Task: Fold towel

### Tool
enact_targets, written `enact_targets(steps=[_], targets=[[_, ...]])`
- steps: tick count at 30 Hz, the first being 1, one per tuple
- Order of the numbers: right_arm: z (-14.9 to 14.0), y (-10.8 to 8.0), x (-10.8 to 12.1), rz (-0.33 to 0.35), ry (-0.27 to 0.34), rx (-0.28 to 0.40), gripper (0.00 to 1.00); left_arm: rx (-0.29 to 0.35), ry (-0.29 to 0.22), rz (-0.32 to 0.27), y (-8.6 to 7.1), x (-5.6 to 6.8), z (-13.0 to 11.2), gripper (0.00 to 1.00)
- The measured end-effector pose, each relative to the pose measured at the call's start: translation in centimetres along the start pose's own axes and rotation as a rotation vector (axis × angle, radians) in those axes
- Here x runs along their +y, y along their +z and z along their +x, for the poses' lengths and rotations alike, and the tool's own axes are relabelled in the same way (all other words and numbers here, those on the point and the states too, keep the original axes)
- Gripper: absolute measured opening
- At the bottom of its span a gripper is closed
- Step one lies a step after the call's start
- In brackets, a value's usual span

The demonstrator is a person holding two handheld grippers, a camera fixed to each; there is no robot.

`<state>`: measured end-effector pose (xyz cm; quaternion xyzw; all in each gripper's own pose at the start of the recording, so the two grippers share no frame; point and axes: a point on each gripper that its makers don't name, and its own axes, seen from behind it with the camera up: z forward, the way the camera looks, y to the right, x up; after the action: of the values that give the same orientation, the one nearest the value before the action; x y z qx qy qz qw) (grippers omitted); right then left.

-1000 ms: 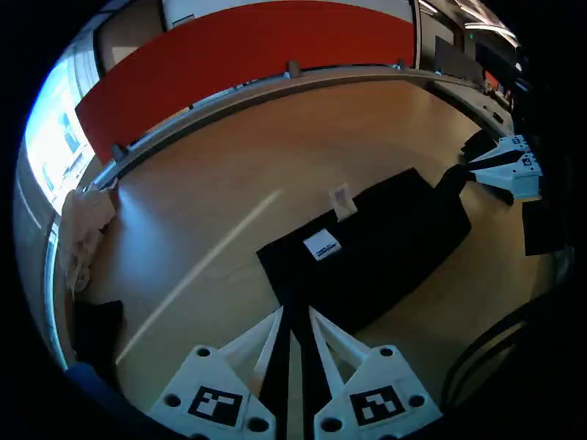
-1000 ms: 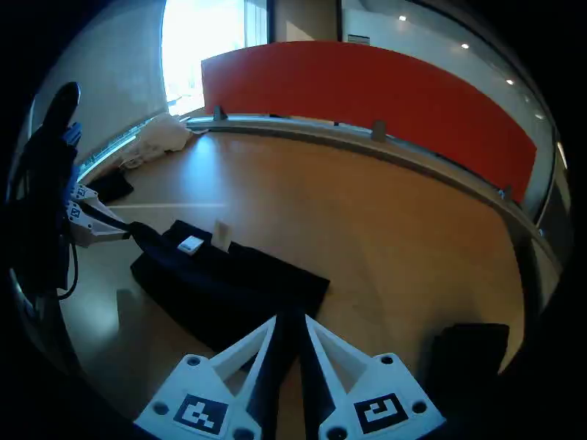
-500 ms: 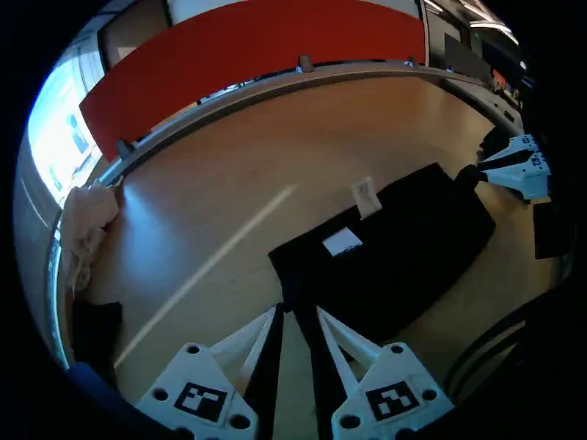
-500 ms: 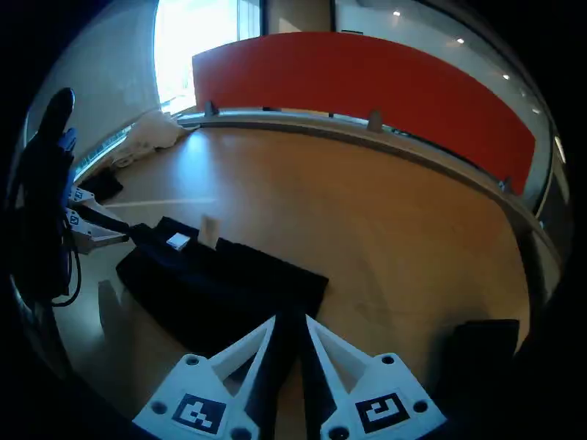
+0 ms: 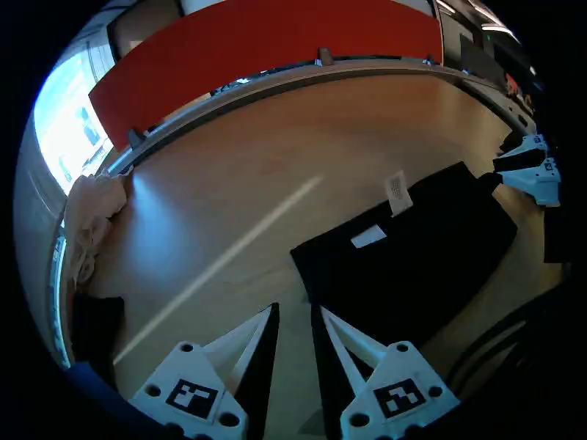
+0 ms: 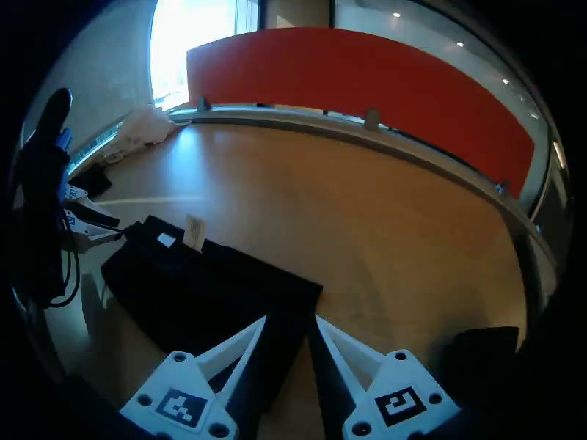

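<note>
A black towel (image 5: 418, 257) lies flat on the wooden table (image 5: 242, 183), folded into a long rectangle with two white labels (image 5: 397, 192) near its far edge. In the left gripper view my left gripper (image 5: 293, 308) is open, its fingers apart just short of the towel's near corner, with bare wood between them. My right gripper (image 5: 530, 170) sits at the towel's far right end. In the right gripper view my right gripper (image 6: 290, 319) is open, with the towel (image 6: 205, 286) corner lying loose between its fingers. The left gripper (image 6: 92, 224), held by a gloved hand, is at the other end.
A cream cloth heap (image 5: 88, 213) and a dark cloth (image 5: 95, 330) lie at the table's left end. Another dark piece (image 6: 477, 352) lies near the right gripper. A red partition (image 6: 367, 81) and a metal rail (image 6: 381, 139) line the far edge.
Both grippers have opened and let go of the towel corners that they held. The towel has settled flat on the table, and both grippers have drawn back a little.
</note>
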<state>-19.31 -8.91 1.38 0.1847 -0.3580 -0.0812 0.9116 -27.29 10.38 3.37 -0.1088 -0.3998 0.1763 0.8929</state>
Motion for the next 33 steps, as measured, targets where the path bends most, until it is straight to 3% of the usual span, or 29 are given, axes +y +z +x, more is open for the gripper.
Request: enact_targets(steps=[4, 7, 13, 17, 19, 21, 23, 33], targets=[[0.0, 0.2, 0.2, -0.008, -0.006, -0.004, 0.48, -0.002, -0.009, 0.016, 0.3, -0.5, 0.1, 0.37], [0.1, 0.1, 0.2, -0.012, -0.009, -0.001, 0.65, -0.002, -0.012, 0.026, 0.5, -0.9, 0.3, 0.40], [0.4, 0.0, 0.4, -0.016, -0.003, 0.007, 0.93, -0.007, -0.020, 0.042, 0.8, -1.6, 0.4, 0.56], [0.7, -0.2, 0.4, -0.015, 0.005, 0.014, 0.98, -0.012, -0.027, 0.053, 1.0, -2.2, 0.5, 0.70], [0.7, -0.3, 0.4, -0.017, 0.005, 0.017, 1.00, -0.012, -0.034, 0.056, 1.0, -2.4, 0.5, 0.71], [0.8, -0.4, 0.5, -0.018, 0.004, 0.019, 1.00, -0.011, -0.042, 0.058, 0.9, -2.7, 0.5, 0.84], [0.8, -0.5, 0.6, -0.019, 0.001, 0.020, 1.00, -0.009, -0.050, 0.059, 0.8, -2.9, 0.6, 0.92], [0.7, -0.8, 0.6, -0.016, 0.000, 0.022, 1.00, -0.001, -0.091, 0.076, -0.7, -4.2, 0.1, 0.93]])
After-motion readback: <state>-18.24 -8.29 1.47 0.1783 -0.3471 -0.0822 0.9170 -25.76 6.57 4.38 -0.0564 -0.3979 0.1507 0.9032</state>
